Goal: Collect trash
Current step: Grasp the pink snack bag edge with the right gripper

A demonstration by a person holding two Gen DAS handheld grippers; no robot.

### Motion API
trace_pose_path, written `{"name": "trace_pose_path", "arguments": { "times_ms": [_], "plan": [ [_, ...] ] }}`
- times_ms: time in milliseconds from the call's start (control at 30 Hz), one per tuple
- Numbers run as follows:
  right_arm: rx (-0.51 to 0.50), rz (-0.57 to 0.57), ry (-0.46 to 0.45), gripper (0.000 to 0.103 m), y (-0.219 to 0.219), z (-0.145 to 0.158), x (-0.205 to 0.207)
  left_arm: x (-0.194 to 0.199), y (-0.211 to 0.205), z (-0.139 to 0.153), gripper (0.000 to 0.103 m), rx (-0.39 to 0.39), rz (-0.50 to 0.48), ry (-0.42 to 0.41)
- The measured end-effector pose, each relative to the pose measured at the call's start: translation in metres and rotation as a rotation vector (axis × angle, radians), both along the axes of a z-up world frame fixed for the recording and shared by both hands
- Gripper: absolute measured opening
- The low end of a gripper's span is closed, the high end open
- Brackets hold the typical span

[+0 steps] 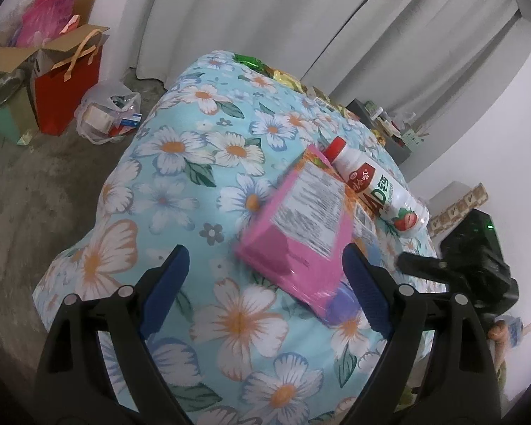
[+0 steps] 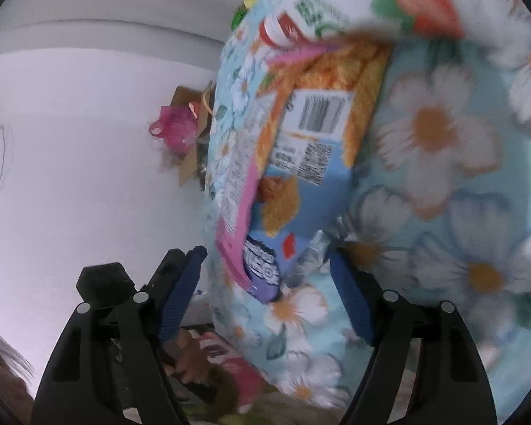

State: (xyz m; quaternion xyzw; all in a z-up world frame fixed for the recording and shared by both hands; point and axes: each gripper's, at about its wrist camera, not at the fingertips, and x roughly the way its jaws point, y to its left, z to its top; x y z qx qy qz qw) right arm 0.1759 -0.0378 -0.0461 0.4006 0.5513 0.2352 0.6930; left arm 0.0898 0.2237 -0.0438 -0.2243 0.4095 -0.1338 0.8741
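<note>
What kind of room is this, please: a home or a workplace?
Probably a lived-in room at home: a floral cloth covers the surface, white curtains hang behind, and gift bags and a cardboard box sit on the bare floor.

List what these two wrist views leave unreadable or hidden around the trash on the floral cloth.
- Pink carton: left wrist view, near corner hidden behind the left gripper finger.
- Snack bag: right wrist view, motion blur makes its print unreadable.
- Strawberry drink bottle: whether it is empty cannot be told.
- Shelf items: left wrist view, too small.
</note>
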Motion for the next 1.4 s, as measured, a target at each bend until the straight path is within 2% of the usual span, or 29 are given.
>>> {"name": "trace_pose_path", "arguments": {
  "times_ms": [200, 333, 600, 867, 1033, 1067, 1133, 1267, 1400],
  "plan": [
    [0.013, -0.029, 0.021, 0.057, 0.001, -0.008, 0.007, -0.003, -0.003, 0.003, 0.084, 0.011, 0.012, -0.016],
    [0.032, -0.043, 0.029, 0.053, -0.011, -0.012, -0.005, -0.005, -0.007, 0.006, 0.083, 0.031, 0.016, -0.021],
    [0.096, -0.063, 0.090, 0.055, -0.021, -0.024, -0.022, -0.010, -0.004, 0.008, 0.076, 0.058, 0.059, -0.011],
    [0.130, -0.134, 0.056, 0.059, -0.010, -0.027, 0.004, -0.019, -0.003, 0.015, 0.075, 0.070, 0.082, -0.019],
    [0.131, -0.237, 0.041, 0.059, -0.007, -0.026, 0.008, -0.027, -0.003, 0.019, 0.075, 0.073, 0.090, -0.031],
    [0.108, -0.243, 0.042, 0.054, -0.005, -0.026, 0.009, -0.028, -0.003, 0.020, 0.075, 0.074, 0.091, -0.033],
    [0.074, -0.249, 0.052, 0.033, -0.002, -0.029, 0.012, -0.031, -0.002, 0.023, 0.075, 0.077, 0.094, -0.036],
    [0.102, -0.201, 0.062, 0.010, -0.006, -0.041, 0.010, -0.036, 0.003, 0.026, 0.075, 0.083, 0.101, -0.041],
    [0.095, -0.117, 0.042, 0.005, -0.015, -0.037, -0.002, -0.038, 0.007, 0.025, 0.075, 0.078, 0.103, -0.027]
  ]
}}
